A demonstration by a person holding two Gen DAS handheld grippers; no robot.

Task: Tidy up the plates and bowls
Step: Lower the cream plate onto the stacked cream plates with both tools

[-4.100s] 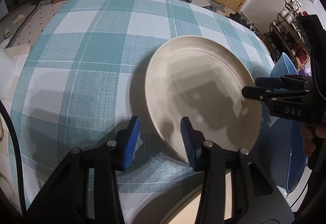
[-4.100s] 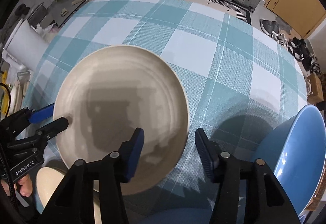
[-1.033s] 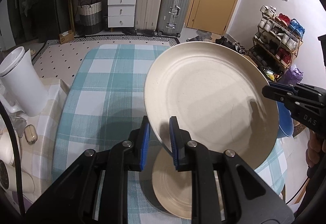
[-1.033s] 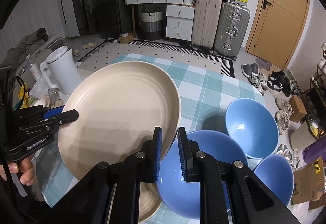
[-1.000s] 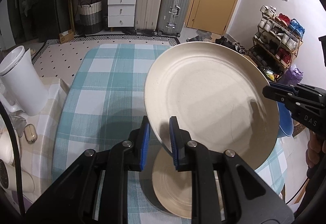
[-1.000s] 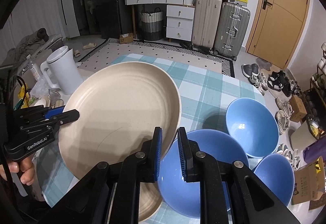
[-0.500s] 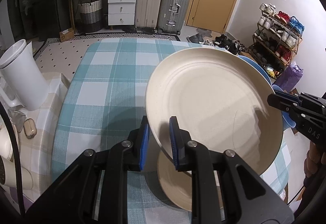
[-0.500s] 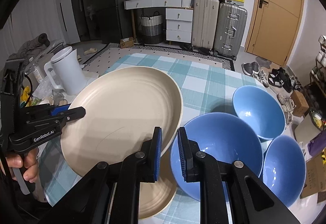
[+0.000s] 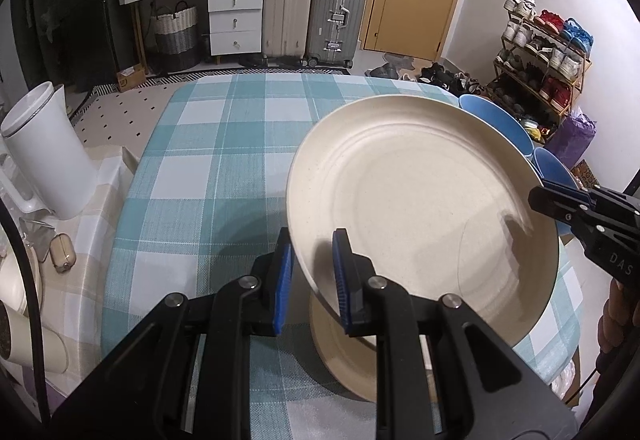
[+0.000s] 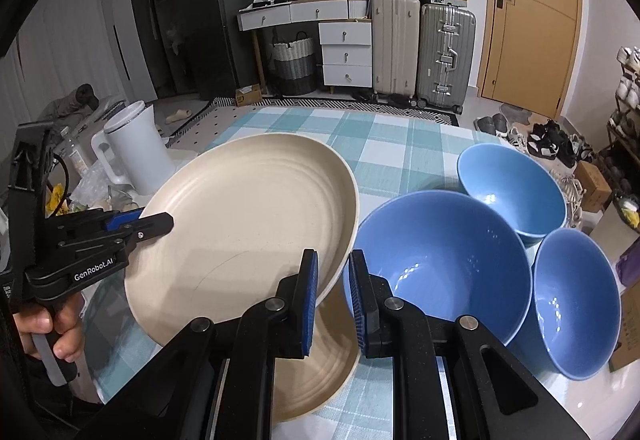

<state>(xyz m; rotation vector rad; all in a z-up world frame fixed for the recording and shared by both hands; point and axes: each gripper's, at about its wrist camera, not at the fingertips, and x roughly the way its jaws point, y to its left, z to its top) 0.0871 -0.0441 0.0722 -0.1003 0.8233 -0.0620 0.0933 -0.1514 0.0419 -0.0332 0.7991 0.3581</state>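
You have the big cream plate (image 10: 248, 224) lifted off the table (image 9: 208, 144), tilted, with each tong pinching its rim: your left gripper (image 9: 312, 272) is nearly closed on the near-left edge, and your right gripper (image 10: 332, 288) is nearly closed on the opposite edge. Directly under it lies a second cream plate (image 10: 320, 380) flat on the checked cloth (so two plates in all). Three blue bowls (image 10: 436, 256) sit just beside the plates on the right, the largest nearly touching the held rim, two smaller ones behind and beside it. A white jug (image 10: 136, 152) stands off the table's left edge. Both grippers slant down toward the table, and your left hand (image 10: 52, 324) wraps its handle.
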